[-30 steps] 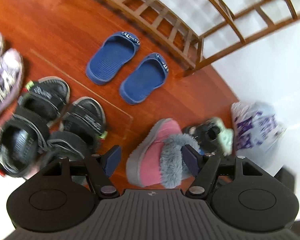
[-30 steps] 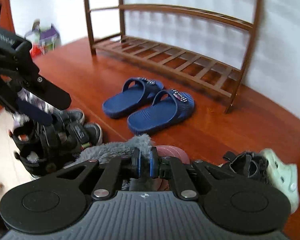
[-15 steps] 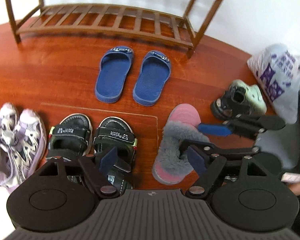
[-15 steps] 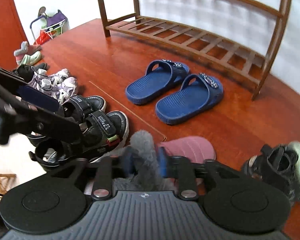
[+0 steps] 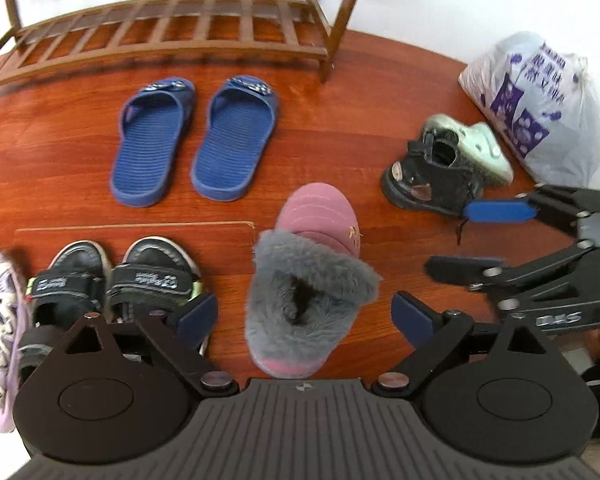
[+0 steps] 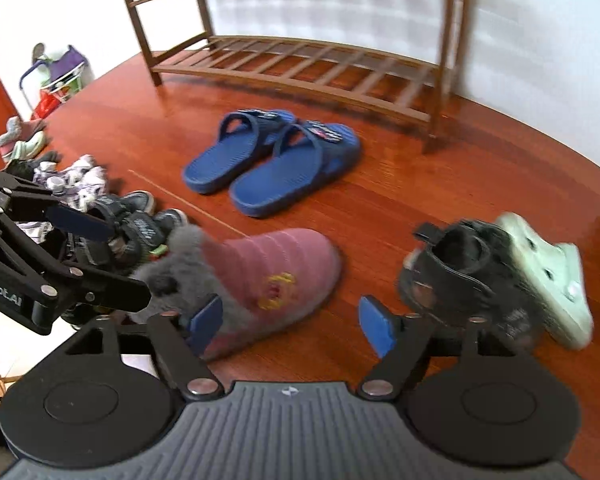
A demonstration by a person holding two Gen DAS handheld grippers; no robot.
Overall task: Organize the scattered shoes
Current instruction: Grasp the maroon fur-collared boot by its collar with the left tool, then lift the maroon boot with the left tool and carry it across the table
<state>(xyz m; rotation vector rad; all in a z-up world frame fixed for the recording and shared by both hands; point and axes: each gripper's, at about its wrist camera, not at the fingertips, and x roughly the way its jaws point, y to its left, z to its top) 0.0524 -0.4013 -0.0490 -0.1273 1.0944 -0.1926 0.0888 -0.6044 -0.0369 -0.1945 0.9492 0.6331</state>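
Standing on the red wooden floor (image 5: 340, 80), the pink fur-lined boot (image 5: 312, 280) is resting upright on its sole, toe facing the wooden shoe rack (image 5: 180, 36). The left gripper (image 5: 304, 312) is hovering over the boot's grey fur collar with its fingers spread wide on either side, not pressing on it; they have just been opening further. The right gripper (image 6: 292, 320) is also standing open and holding nothing; its fingers have just been parting, and the boot's heel is lying against the left finger (image 6: 206, 318) without being clamped.

Judging from this layout, the step in hand is releasing the boot into the row beside the black sandals (image 5: 112, 280). To do it well, both grippers should be lifting straight up and clear before moving sideways, since the soft collar is likely snagging easily on a finger edge and tipping the boot.

Open floor is lying between the boot and the blue slippers (image 5: 196, 140), and to the right toward the black shoe (image 5: 428, 176) resting against the pale green clog (image 5: 480, 148). The white plastic bag (image 5: 540, 100) is bounding the right side; the rack leg (image 5: 328, 60) is limiting forward travel. The two grippers are sitting near each other, so one should be clearing first.
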